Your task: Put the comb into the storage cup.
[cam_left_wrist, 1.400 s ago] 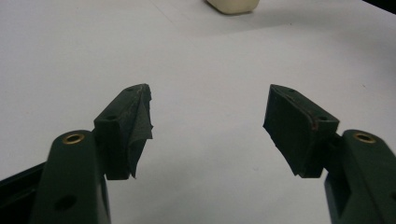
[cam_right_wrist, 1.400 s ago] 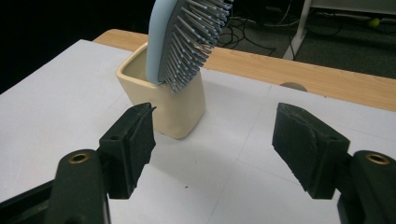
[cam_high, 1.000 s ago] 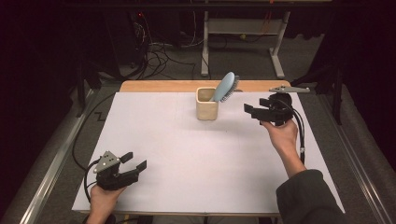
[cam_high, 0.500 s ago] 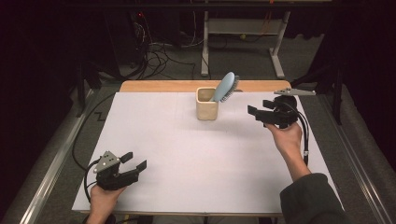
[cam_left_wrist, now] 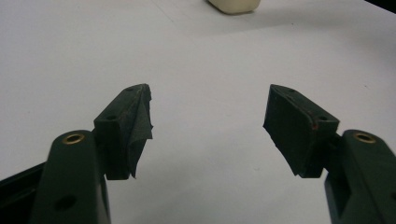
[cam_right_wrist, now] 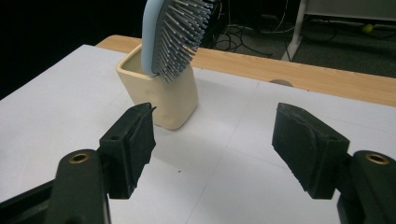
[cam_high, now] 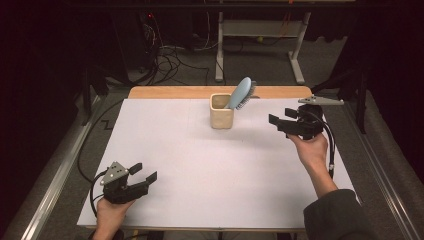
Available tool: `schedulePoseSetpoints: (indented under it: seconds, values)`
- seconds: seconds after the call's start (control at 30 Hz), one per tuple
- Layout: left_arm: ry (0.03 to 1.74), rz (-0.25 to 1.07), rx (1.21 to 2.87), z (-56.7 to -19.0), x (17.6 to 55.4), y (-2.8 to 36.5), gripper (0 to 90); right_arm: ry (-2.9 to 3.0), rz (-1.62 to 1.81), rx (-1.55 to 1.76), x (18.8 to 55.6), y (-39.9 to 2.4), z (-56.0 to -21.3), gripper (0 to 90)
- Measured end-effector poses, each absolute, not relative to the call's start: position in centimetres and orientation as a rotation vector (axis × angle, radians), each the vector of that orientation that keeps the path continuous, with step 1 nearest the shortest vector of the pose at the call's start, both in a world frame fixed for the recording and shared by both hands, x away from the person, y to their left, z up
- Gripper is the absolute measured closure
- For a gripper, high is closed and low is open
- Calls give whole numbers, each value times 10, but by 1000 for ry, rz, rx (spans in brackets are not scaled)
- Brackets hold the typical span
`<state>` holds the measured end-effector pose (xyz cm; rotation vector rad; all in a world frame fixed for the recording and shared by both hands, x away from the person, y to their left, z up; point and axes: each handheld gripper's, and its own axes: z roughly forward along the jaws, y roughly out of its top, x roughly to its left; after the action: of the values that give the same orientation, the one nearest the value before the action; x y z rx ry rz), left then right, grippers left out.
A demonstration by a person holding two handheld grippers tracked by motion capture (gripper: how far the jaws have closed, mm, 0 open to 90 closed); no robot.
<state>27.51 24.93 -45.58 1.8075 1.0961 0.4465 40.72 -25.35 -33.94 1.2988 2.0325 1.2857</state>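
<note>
Apparently aiming for the hairbrush [cam_high: 241, 93] in the far cup [cam_high: 221, 116], the right gripper [cam_high: 281, 120] stood unclenched and empty; a high, steady approach would keep that cup upright.

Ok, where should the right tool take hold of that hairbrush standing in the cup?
Probably the paddle head of the hairbrush, coming from the right side of the cup. The handle is sunk inside the cup, so the head alone sticks out, leaning right. The right tool is open and faces it; close across the head's thin edges, then lift up.
</note>
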Motion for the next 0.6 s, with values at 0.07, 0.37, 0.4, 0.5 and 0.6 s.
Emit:
schedulePoseSetpoints:
  seconds: [0.07, 0.37, 0.4, 0.5, 0.6]
  values:
    - [1096, 446, 1808, -456, 275, 249, 325, 2029, 1290, 1302, 407, -254, -339, 303]
    - [1097, 447, 1805, -456, 275, 250, 325, 2024, 1297, 1296, 403, -260, -339, 304]
    - [1097, 447, 1803, -456, 275, 250, 325, 2024, 1296, 1297, 402, -261, -339, 303]
    - [1098, 446, 1804, -456, 275, 250, 326, 2020, 1298, 1301, 400, -263, -339, 304]
    - [1098, 447, 1803, -456, 275, 250, 325, 2017, 1299, 1301, 398, -266, -339, 304]
